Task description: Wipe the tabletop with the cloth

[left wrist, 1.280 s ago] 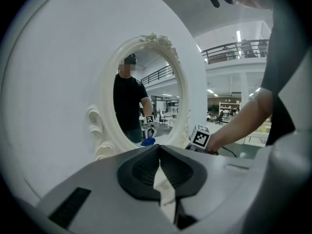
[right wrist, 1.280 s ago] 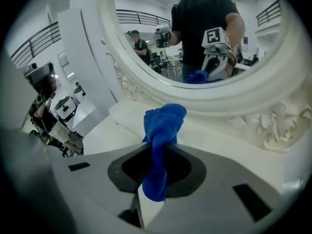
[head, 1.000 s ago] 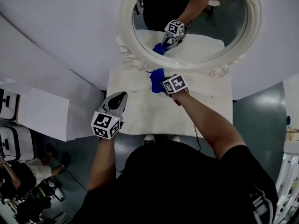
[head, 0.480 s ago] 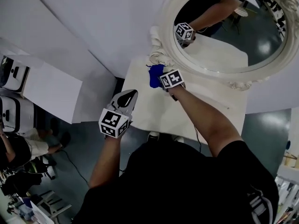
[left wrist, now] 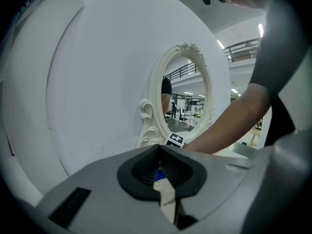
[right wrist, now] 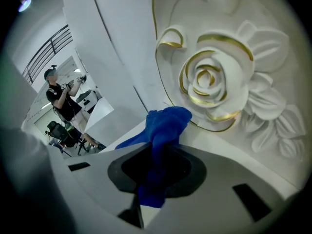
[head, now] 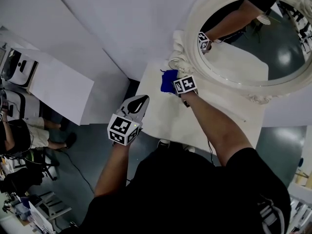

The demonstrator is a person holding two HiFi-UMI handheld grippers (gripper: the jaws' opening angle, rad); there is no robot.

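Note:
A blue cloth (head: pixel 168 81) lies bunched at the far left corner of the white tabletop (head: pixel 165 121), right below the mirror's carved frame. My right gripper (head: pixel 176 88) is shut on the blue cloth (right wrist: pixel 163 130), which hangs out between its jaws close to the carved rose (right wrist: pixel 209 82). My left gripper (head: pixel 138 103) hovers at the table's left edge, shut, with nothing between its jaws (left wrist: pixel 160 169); the cloth is only a blue sliver beyond them.
A round mirror in an ornate white frame (head: pixel 183 57) stands against the wall at the back of the table. A white block (head: pixel 58 87) stands on the floor at left. People and chairs (head: pixel 22 145) are at the far left.
My right gripper has dragged the cloth leftward along the back of the table toward the left corner. The head view has swung, so the mirror now sits at upper right.

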